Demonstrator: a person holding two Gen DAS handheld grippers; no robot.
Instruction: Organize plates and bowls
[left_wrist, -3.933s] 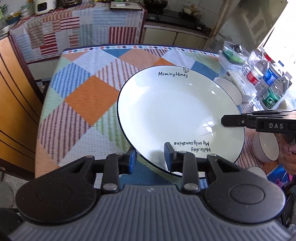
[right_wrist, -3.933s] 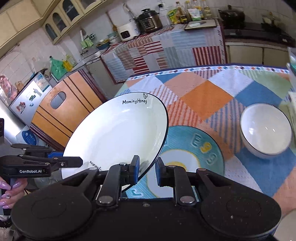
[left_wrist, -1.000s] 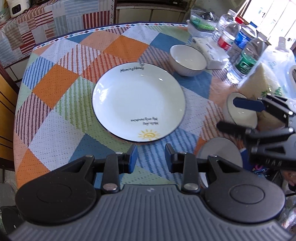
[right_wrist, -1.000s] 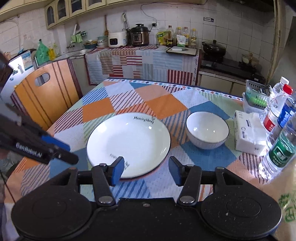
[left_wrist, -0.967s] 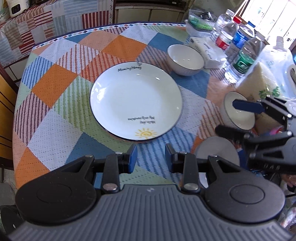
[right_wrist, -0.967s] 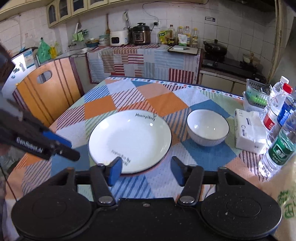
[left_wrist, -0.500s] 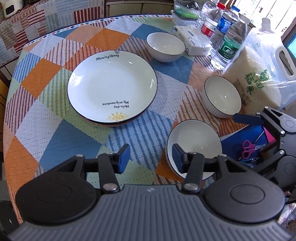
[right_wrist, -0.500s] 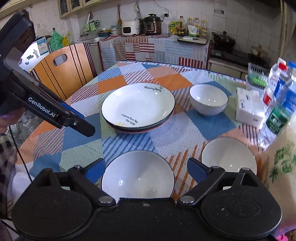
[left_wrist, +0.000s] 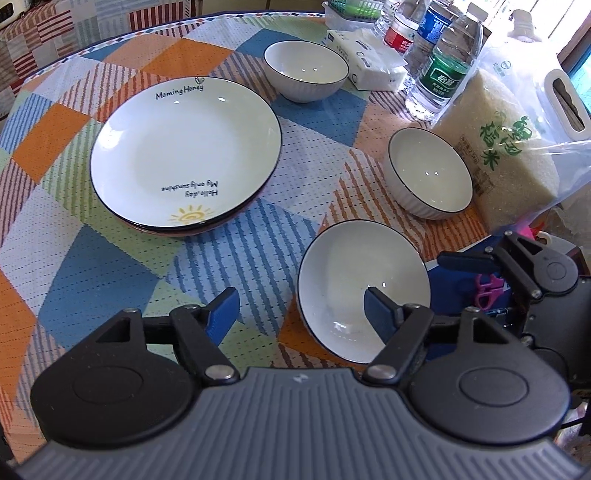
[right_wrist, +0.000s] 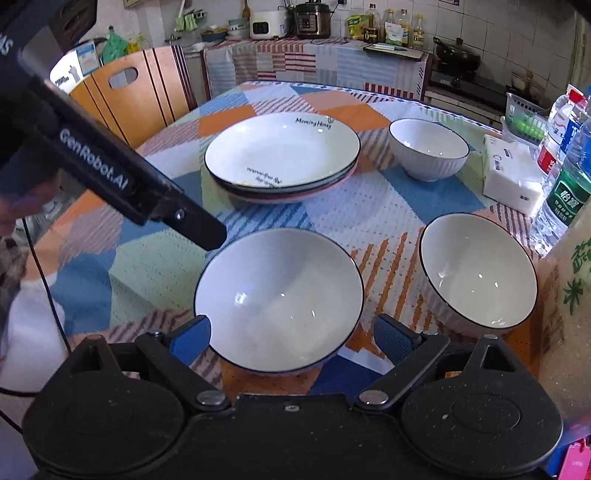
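A stack of plates, topped by a white plate with black lettering and a sun, lies mid-table; it also shows in the right wrist view. Three white bowls with dark rims stand apart: a near bowl, a right bowl and a far bowl. My left gripper is open and empty, its right finger over the near bowl's rim. My right gripper is open and empty, its jaws on either side of the near bowl.
Water bottles, a tissue pack and a bag of rice crowd the table's right side. Pink scissors lie beyond the right edge. A wooden chair stands at the left. Kitchen counters run behind.
Both grippers have opened wider and pulled back toward the near right of the table, closer to the near bowl. The stack of plates lies where it was set.
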